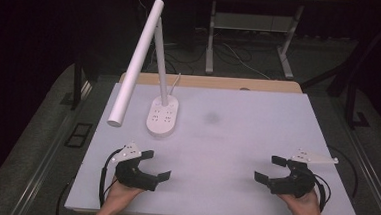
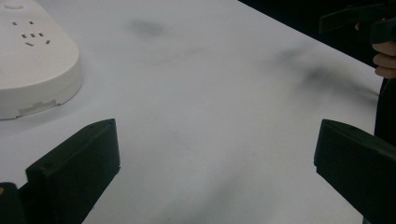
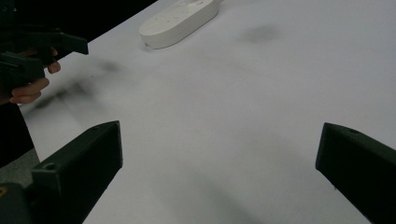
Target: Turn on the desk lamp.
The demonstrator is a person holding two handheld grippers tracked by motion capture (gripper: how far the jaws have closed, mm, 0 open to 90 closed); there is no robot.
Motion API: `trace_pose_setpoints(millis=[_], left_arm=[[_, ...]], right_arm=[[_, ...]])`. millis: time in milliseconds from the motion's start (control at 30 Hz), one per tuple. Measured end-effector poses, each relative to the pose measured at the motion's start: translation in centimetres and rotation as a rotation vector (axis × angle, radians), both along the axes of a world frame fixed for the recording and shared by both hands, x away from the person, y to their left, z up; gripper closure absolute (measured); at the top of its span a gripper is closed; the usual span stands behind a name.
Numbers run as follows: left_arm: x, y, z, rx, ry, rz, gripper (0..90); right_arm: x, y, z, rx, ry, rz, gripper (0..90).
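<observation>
White matte plastic is what I have nearest my left hand-held gripper (image 1: 156, 164): the desk lamp (image 1: 162, 117), with its smooth oval base and slim upright stem just ahead and slightly to that gripper's left, and a long round tube head slanting out over the worktop (image 1: 256, 141). Both my left and right hand-held gripper (image 1: 270, 168) rest with jaws spread wide, holding nothing. I judge the risk is clipping that overhanging tube on approach, or the glossy rounded base slipping between hard black jaws and tipping the top-heavy lamp.
</observation>
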State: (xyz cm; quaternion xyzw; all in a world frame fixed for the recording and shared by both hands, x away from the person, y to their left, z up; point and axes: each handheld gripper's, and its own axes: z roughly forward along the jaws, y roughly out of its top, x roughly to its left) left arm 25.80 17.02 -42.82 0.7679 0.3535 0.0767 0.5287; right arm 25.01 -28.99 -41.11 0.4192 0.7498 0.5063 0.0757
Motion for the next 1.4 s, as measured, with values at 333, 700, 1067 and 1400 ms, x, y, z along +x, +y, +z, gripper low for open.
trace_pose_setpoints(millis=[333,700,1067,1400], left_arm=[[-0.1,-0.1,-0.1,0.010,0.000,-0.017,0.0],[-0.1,-0.2,-0.1,0.010,-0.002,-0.022,0.0],[-0.1,-0.3,-0.1,0.023,-0.005,-0.030,0.0],[-0.3,-0.4,-0.1,0.030,-0.009,-0.038,0.0]], right_arm=[[-0.1,0.2,0.0,-0.014,0.020,0.020,0.3],[0.0,0.5,-0.1,-0.042,0.034,0.047,0.3],[0.2,0.7,0.3,-0.060,0.051,0.060,0.4],[1.1,1.0,1.1,-0.072,0.068,0.086,0.4]])
